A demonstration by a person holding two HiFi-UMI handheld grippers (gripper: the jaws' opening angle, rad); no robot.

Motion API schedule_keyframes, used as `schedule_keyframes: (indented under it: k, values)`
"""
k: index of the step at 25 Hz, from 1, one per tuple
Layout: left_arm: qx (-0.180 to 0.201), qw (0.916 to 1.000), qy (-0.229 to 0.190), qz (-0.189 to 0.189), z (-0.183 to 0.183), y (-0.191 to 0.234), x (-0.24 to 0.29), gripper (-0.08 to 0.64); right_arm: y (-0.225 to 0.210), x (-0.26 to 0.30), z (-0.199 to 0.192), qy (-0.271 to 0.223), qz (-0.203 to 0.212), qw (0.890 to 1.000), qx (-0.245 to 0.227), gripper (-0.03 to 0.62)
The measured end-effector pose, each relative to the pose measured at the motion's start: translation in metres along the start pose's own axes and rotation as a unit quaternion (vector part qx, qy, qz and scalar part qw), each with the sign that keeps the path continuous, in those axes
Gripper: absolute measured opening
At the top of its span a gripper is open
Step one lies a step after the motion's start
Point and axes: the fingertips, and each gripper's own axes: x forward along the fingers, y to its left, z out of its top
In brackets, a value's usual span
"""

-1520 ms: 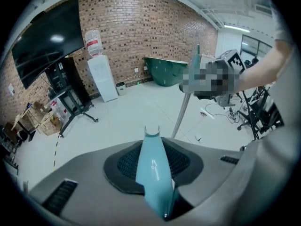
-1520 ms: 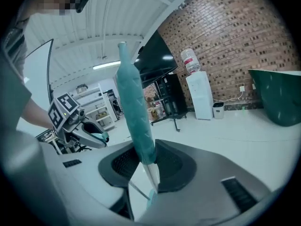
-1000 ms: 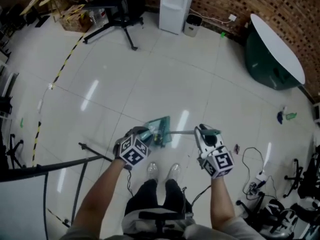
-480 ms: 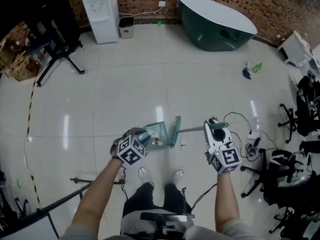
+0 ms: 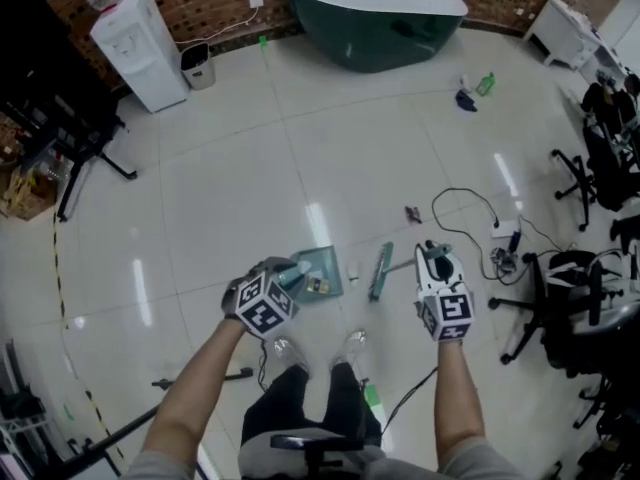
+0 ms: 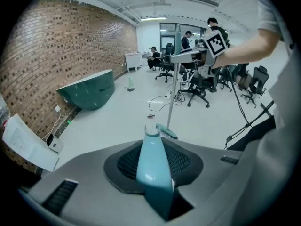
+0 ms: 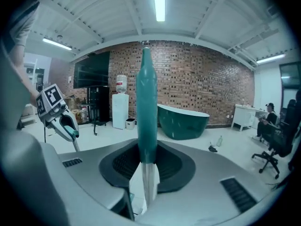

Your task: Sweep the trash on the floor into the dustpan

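In the head view my left gripper (image 5: 284,277) is shut on the teal handle of the dustpan (image 5: 320,272), which sits on the white floor just ahead of the person's feet. My right gripper (image 5: 432,259) is shut on the broom's handle; its green head (image 5: 380,271) rests on the floor a little right of the pan. A small white scrap (image 5: 353,271) lies between them. In the left gripper view the dustpan handle (image 6: 153,160) runs out between the jaws toward the broom head (image 6: 167,132). The right gripper view has the teal broom grip (image 7: 146,107) standing upright between the jaws.
A dark green bathtub (image 5: 370,13) stands at the far wall, with a water dispenser (image 5: 135,48) and a small bin (image 5: 197,63) to its left. Office chairs (image 5: 570,298) and a floor cable (image 5: 470,213) crowd the right. A small dark scrap (image 5: 412,213) lies ahead.
The person has turned, so the room has swung across the view. The broom head has moved right, off the dustpan's mouth, leaving a gap with the white scrap in it.
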Motion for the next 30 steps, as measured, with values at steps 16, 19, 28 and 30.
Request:
schedule_keyframes:
  k: [16, 19, 28, 30]
  values:
    - [0.019, 0.9997, -0.002, -0.013, 0.017, 0.001, 0.023, 0.106, 0.117, 0.019, -0.062, 0.01, 0.146, 0.984, 0.102, 0.094]
    - [0.016, 0.9998, -0.003, -0.013, 0.016, 0.003, 0.023, 0.106, 0.126, 0.014, -0.05, 0.0, 0.172, 0.98, 0.104, 0.091]
    - [0.014, 0.9999, -0.003, -0.002, 0.048, -0.009, 0.027, 0.106, 0.044, -0.047, 0.026, -0.097, 0.128, 0.98, 0.114, 0.078]
    - [0.001, 0.9999, -0.009, 0.006, 0.065, -0.008, 0.028, 0.106, 0.022, -0.058, 0.037, -0.107, 0.119, 0.982, 0.099, 0.078]
